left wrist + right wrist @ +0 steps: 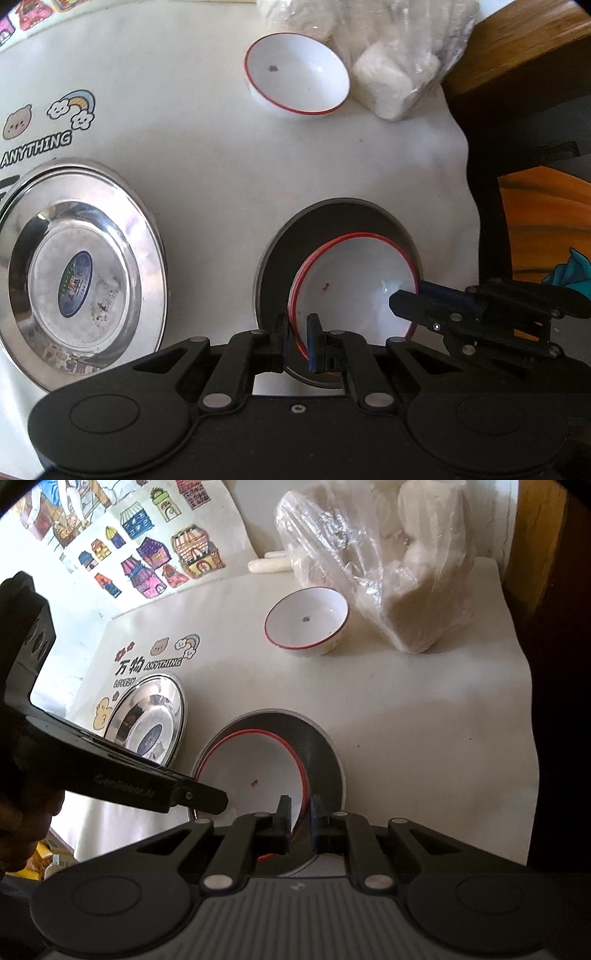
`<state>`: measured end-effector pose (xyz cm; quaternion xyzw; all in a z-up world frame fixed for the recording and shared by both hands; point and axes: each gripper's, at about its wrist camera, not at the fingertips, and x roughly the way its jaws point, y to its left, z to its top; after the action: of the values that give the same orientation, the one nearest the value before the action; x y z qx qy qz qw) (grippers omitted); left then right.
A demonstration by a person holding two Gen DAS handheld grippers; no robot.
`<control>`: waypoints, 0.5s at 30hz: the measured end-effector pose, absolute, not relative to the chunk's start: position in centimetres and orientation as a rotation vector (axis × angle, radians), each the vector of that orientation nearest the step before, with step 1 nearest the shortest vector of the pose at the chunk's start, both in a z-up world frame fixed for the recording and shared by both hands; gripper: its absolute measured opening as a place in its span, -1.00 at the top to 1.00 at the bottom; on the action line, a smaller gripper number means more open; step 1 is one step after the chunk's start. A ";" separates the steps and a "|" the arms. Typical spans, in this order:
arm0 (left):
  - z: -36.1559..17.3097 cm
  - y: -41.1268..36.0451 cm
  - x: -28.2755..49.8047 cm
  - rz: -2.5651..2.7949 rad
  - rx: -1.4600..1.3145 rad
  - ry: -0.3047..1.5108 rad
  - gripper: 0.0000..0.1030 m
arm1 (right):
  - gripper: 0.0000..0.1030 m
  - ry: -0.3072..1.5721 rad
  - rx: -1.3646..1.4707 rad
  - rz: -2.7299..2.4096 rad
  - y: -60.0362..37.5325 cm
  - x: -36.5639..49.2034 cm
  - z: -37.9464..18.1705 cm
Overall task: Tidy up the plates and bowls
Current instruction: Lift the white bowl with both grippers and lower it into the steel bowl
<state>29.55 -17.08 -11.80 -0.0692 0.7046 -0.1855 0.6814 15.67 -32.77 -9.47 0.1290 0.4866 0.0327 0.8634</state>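
Note:
A white red-rimmed bowl [354,284] sits in a dark plate [280,258] on the white table. My left gripper [297,343] is shut on the bowl's near-left rim. My right gripper [299,823] is shut on the bowl's right rim; it also shows in the left wrist view [413,302]. The same bowl [251,771] and dark plate [325,760] show in the right wrist view. A second red-rimmed bowl [295,74] [306,622] stands alone farther back. A steel plate [77,273] [147,720] lies at the left.
A plastic bag of white blocks [388,48] [388,554] lies beside the far bowl. A dark wooden ledge [517,48] borders the table's right side. Cartoon stickers [48,122] mark the tabletop; a house drawing [147,535] is on the wall.

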 end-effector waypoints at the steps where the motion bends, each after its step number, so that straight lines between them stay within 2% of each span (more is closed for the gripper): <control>1: -11.9 -17.1 29.6 -0.409 -0.158 1.583 0.82 | 0.79 1.026 0.267 0.075 -32.7 15.8 -9.5; 15: -12.6 -17.6 29.5 -0.352 -0.191 1.583 0.82 | 0.79 1.047 0.245 0.116 -33.1 16.5 -9.8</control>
<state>29.54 -17.59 -12.62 -0.0854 0.7064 -0.1572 0.6848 16.53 -33.06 -9.83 0.1168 0.4982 0.0553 0.8574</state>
